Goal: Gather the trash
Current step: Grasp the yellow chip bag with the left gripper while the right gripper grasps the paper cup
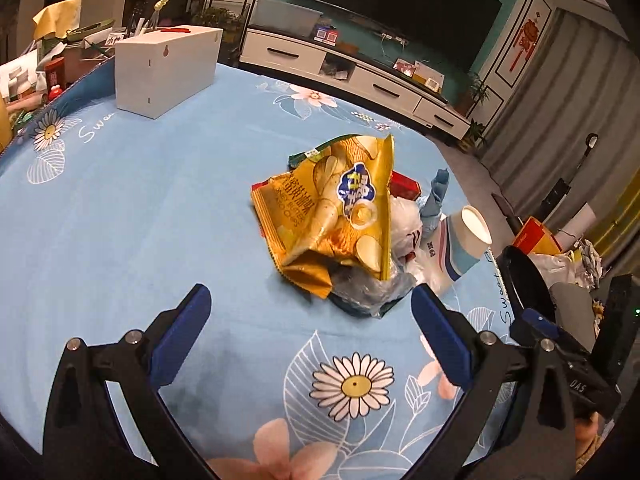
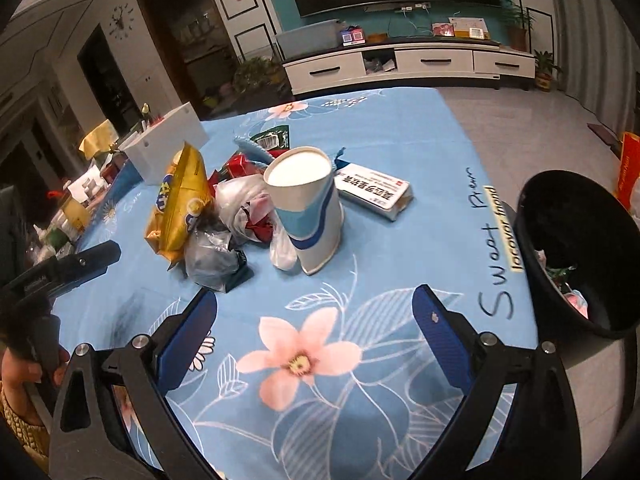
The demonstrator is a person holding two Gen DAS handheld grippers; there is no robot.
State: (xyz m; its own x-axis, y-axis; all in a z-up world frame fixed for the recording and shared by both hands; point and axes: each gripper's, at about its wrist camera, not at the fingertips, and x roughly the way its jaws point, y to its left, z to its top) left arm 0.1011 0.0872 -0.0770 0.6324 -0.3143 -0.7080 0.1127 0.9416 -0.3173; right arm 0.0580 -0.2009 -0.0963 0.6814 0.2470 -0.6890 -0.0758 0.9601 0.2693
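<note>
A pile of trash lies on the blue flowered tablecloth [image 1: 120, 208]. A yellow chip bag [image 1: 332, 212] sits on top, and it also shows in the right wrist view [image 2: 180, 200]. Beside it are clear plastic bags [image 2: 236, 204], a red wrapper [image 1: 404, 186] and a paper cup [image 2: 308, 208] with blue stripes, also in the left wrist view [image 1: 464, 244]. A white medicine box [image 2: 372, 190] lies behind the cup. My left gripper [image 1: 310, 304] is open and empty, just short of the pile. My right gripper [image 2: 314, 308] is open and empty, in front of the cup.
A black trash bin [image 2: 576, 256] with some trash inside stands off the table's right edge, and it shows in the left wrist view [image 1: 524, 280]. A white box [image 1: 164, 68] stands at the table's far left. A TV cabinet [image 2: 408, 64] is beyond.
</note>
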